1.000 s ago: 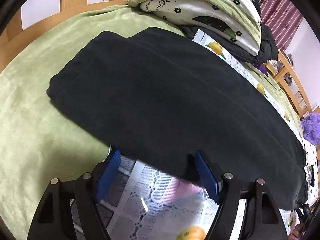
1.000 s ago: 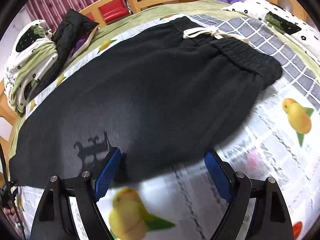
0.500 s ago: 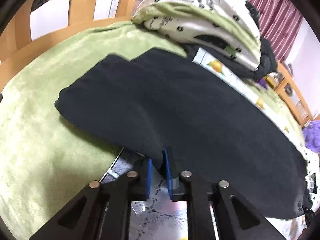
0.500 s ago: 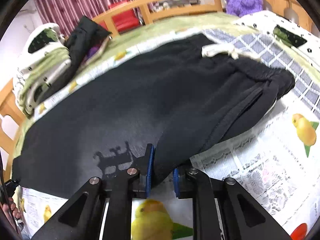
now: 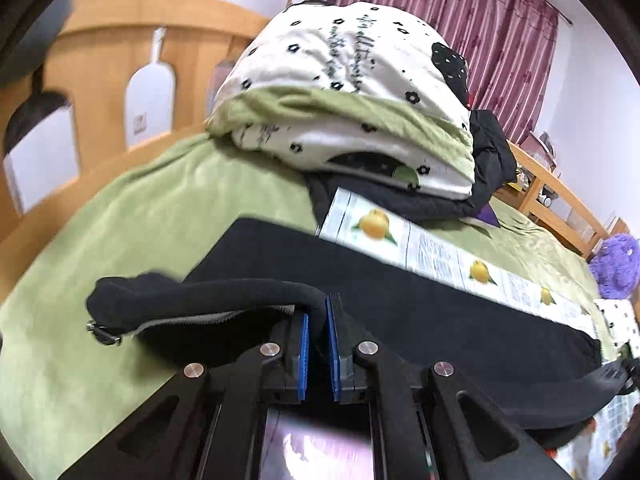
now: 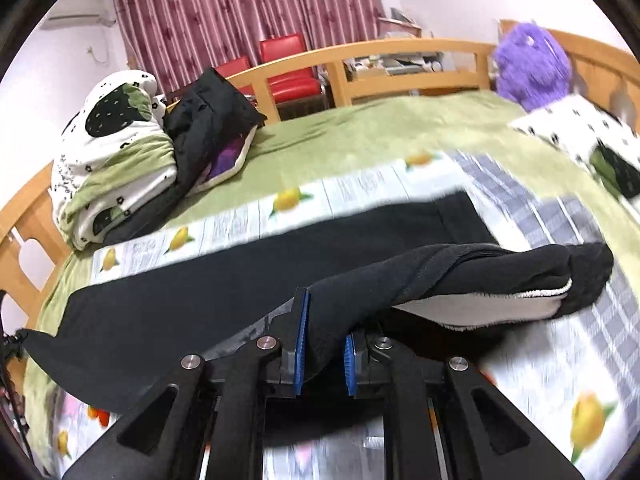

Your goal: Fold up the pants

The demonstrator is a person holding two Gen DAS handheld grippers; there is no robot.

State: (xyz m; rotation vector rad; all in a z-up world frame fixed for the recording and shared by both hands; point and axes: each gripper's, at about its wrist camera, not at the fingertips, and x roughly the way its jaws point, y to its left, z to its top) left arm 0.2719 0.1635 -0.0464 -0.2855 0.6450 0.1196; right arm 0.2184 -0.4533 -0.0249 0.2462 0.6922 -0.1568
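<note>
On the bed: black pants [image 5: 420,312] lie lengthwise over a fruit-print sheet [image 5: 432,254] and green blanket [image 5: 152,216]; near long edge lifted at both ends.
Left gripper [image 5: 317,340]: jaws nearly closed, pinching the leg-end edge; hem flap [image 5: 132,300] droops out to one side.
Right gripper [image 6: 323,344]: jaws narrowly apart, clamped on a thicker bunch near the waist; waistband [image 6: 532,276] sags, pale lining showing.
Risk, slip: right hold looks bulkier, likely several layers; one layer could pull free in the carry-over.
Risk, skew: if the ends travel unevenly, the fold line would probably land crooked.
Risk, snag: drooping hem and waistband may tuck under and leave lumps.
Risk, clutter: folded bedding [image 5: 360,100] and dark jacket [image 6: 208,120] sit near the far side.
Change, 1.0 s back: jaws were wide open at the flat edge; half a second ago they closed on it. Now the edge is raised.
</note>
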